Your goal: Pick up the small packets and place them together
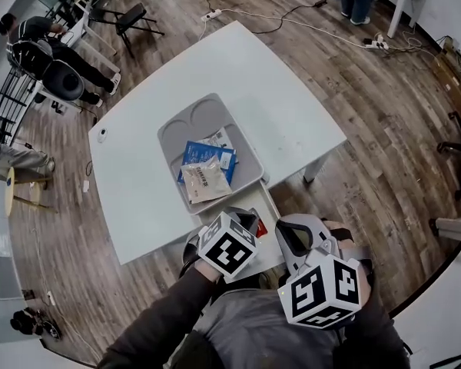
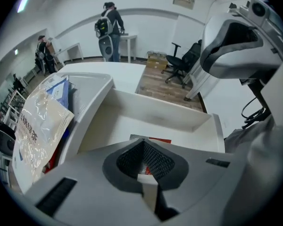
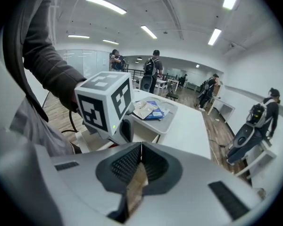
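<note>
A white tabletop [image 1: 276, 98] is seen from above. A grey tray [image 1: 169, 129] is set near its near edge, and a pile of packets [image 1: 207, 167], blue and beige, is heaped in it. A white box [image 1: 253, 198] is placed against the tray at the near edge. The left hand-held gripper [image 2: 142, 145] is lowered over the box, its jaws closed on a white-and-red packet [image 2: 150, 182]. The right hand-held gripper [image 3: 140, 147] is held just beside it, off the near edge, with its jaws clamped on a tan packet [image 3: 134, 187].
</note>
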Demonstrator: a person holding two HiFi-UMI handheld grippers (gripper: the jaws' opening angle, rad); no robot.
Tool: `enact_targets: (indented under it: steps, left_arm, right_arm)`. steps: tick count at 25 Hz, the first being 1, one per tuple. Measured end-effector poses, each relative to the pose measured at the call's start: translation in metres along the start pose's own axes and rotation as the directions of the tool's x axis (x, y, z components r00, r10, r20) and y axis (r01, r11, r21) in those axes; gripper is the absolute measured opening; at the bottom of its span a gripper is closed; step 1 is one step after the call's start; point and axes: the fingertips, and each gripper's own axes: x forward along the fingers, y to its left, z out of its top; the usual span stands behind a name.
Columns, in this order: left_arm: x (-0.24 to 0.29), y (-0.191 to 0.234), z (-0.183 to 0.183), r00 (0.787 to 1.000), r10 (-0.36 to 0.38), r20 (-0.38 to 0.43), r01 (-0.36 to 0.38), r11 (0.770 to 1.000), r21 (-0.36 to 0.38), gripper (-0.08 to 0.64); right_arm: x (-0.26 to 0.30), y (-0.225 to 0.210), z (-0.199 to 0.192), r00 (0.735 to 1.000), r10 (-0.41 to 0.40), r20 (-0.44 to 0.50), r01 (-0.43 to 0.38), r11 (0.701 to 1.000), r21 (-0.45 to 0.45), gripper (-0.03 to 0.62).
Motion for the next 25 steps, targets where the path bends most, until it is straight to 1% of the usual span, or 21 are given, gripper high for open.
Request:
enact_targets:
  steps: [3, 5, 8, 10, 14, 15, 16, 17, 19, 21, 23, 25]
  left_arm:
    - [-0.001, -0.004, -0.004, 1.0, 0.017, -0.021, -0.016, 0.999, 0.03, 0.0]
    - [-0.001, -0.005, -0.003, 1.0, 0.014, -0.003, -0.014, 1.0, 0.021, 0.0]
    - [-0.012, -0.005, 0.007, 0.996, 0.024, 0.081, -0.024, 1.0, -0.009, 0.0]
    - [-0.029, 0.0, 0.013, 0.986, 0.057, 0.154, -0.052, 0.998, -0.037, 0.0]
    - [-0.065, 0.018, 0.015, 0.949, 0.139, 0.281, -0.106, 0.986, -0.13, 0.0]
    - [-0.071, 0.023, 0.015, 0.939, 0.157, 0.306, -0.115, 0.982, -0.151, 0.0]
    - [-0.076, 0.028, 0.015, 0.928, 0.172, 0.329, -0.122, 0.978, -0.168, 0.0]
    - [-0.08, 0.033, 0.014, 0.919, 0.182, 0.35, -0.123, 0.975, -0.186, 0.0]
    - [-0.085, 0.038, 0.012, 0.899, 0.198, 0.391, -0.112, 0.966, -0.232, 0.0]
    - [-0.091, 0.041, 0.014, 0.874, 0.217, 0.436, -0.101, 0.956, -0.274, 0.0]
    - [-0.099, 0.046, 0.015, 0.846, 0.232, 0.48, -0.099, 0.953, -0.286, 0.0]
    - [-0.105, 0.05, 0.016, 0.82, 0.242, 0.518, -0.097, 0.952, -0.292, 0.0]
  right_arm:
    - [0.001, 0.002, 0.004, 1.0, 0.017, 0.006, -0.017, 1.0, -0.014, 0.005]
    - [0.005, 0.003, 0.003, 1.0, 0.023, 0.003, -0.023, 0.999, -0.023, 0.005]
    - [0.011, 0.005, 0.004, 1.0, 0.031, -0.001, -0.031, 0.999, -0.038, 0.005]
    - [0.015, 0.009, 0.007, 0.999, 0.046, -0.003, -0.046, 0.998, -0.051, 0.005]
    - [0.025, 0.026, 0.013, 0.994, 0.105, -0.032, -0.108, 0.989, -0.097, 0.005]
    - [0.028, 0.031, 0.014, 0.992, 0.119, -0.048, -0.124, 0.986, -0.115, 0.02]
    - [0.033, 0.037, 0.015, 0.989, 0.13, -0.066, -0.138, 0.981, -0.133, 0.056]
    - [0.037, 0.043, 0.016, 0.986, 0.14, -0.086, -0.152, 0.977, -0.15, 0.078]
    - [0.046, 0.053, 0.016, 0.979, 0.158, -0.13, -0.181, 0.966, -0.187, 0.109]
    - [0.055, 0.059, 0.011, 0.967, 0.179, -0.181, -0.217, 0.951, -0.221, 0.144]
    - [0.067, 0.066, 0.007, 0.952, 0.198, -0.232, -0.254, 0.936, -0.242, 0.184]
    - [0.077, 0.073, -0.001, 0.933, 0.209, -0.294, -0.293, 0.914, -0.28, 0.225]
